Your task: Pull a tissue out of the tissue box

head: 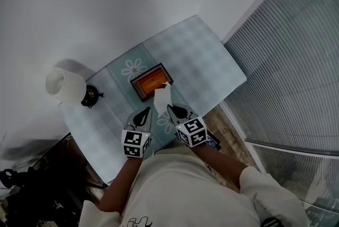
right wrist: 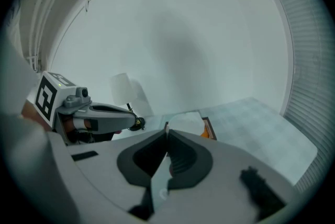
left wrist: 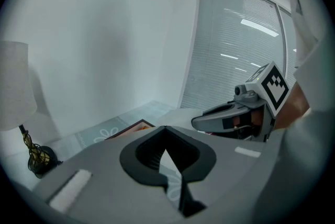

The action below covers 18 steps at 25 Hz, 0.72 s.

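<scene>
White tissue (head: 162, 97) stands crumpled above the orange-topped tissue box (head: 150, 83), pinched in the right gripper (head: 169, 107); left gripper (head: 148, 110) clenched, empty.

No word, brand or number could be read; the left marker cube (head: 135, 143) and right marker cube (head: 192, 132) bore only black-and-white square patterns (no lettering).

the far half of the tabletop (head: 204, 56) beyond the tissue box (head: 149, 81) lies open, as does its right side. the lamp (head: 63, 87) blocks the left edge. the raised tissue (head: 162, 96) stands between the left claw (head: 146, 112) and right claw (head: 170, 109), which hang close together just before the box.
</scene>
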Tool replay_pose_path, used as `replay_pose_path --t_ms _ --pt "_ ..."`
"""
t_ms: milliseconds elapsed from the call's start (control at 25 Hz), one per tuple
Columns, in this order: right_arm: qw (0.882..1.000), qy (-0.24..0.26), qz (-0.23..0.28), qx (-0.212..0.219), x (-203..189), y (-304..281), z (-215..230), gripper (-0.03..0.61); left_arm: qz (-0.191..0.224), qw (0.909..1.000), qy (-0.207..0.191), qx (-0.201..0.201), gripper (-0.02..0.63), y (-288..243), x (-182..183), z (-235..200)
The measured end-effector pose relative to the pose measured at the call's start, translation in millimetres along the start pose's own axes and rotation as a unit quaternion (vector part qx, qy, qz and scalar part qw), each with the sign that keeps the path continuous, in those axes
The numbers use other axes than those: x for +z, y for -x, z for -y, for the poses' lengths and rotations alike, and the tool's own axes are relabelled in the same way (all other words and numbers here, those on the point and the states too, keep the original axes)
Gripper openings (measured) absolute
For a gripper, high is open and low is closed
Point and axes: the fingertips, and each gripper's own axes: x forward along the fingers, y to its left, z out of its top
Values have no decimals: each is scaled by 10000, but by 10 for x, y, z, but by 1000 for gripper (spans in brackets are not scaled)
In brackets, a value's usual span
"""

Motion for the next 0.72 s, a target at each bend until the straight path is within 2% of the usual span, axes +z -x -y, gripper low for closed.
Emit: replay_pose_path --t_ms 120,400,600,720 --pt "9998 -29 181 82 95 163 -142 14 86 9999 -105 -81 5 158 70 88" --pt "9983 62 529 217 252 467 -416 14 301 9995 -40 -96 5 513 230 168" --pt "9974 91 673 252 279 636 -534 14 323 9994 -132 -77 5 631 165 257" --pt "9970 250 709 195 270 665 -565 14 258 9996 -6 -104 5 606 104 245"
